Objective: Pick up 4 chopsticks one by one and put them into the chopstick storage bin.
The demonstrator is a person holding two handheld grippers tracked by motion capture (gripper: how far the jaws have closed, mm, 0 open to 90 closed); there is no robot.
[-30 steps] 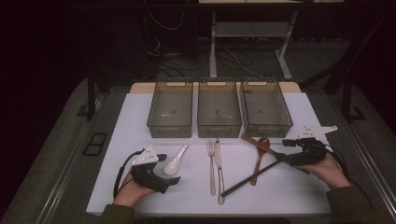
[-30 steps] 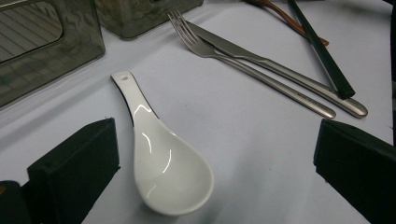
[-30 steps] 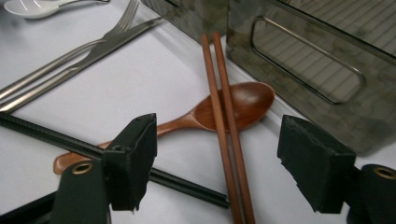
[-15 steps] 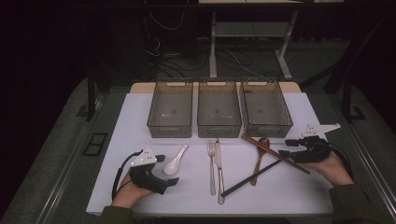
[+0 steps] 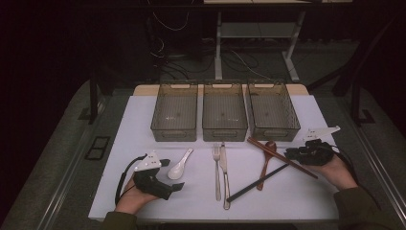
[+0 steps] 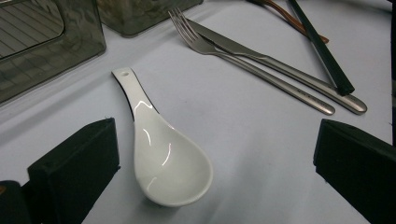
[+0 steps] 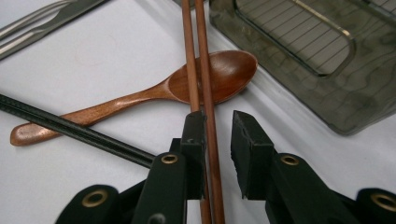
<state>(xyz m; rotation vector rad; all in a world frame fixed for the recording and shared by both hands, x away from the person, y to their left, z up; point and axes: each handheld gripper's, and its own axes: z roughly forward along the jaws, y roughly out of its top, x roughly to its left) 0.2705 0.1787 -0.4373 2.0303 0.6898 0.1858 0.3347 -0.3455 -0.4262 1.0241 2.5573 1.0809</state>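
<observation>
At about five o'clock on the table (image 5: 306, 115), the right gripper (image 7: 218, 122) has its jaws around the brown chopsticks (image 7: 200, 51). The jaws have just been closing. One chopstick lies against the left pad, but a gap stays on the right side, so the pair is between the jaws and not yet pinched. The chopsticks lie over the bowl of the wooden spoon (image 7: 140, 95) and run toward eleven o'clock, to the right bin (image 5: 271, 111). A black chopstick (image 5: 258, 182) crosses the spoon handle.

I judge the chopsticks are light, stiff and smooth. They can roll apart or slide out, so it is better to take both together near this end, where they lie close to each other, and to squeeze across the two.

At seven o'clock the left gripper (image 5: 178, 188) rests with jaws spread wide, and the white ceramic spoon (image 6: 161, 151) lies between them untouched. It looks glossy and breakable; the handle is the safer place to hold. The fork (image 5: 217, 167) and knife (image 5: 224, 175) lie at six o'clock. Farther, at twelve o'clock, stand the middle bin (image 5: 224, 112) and left bin (image 5: 175, 113).
</observation>
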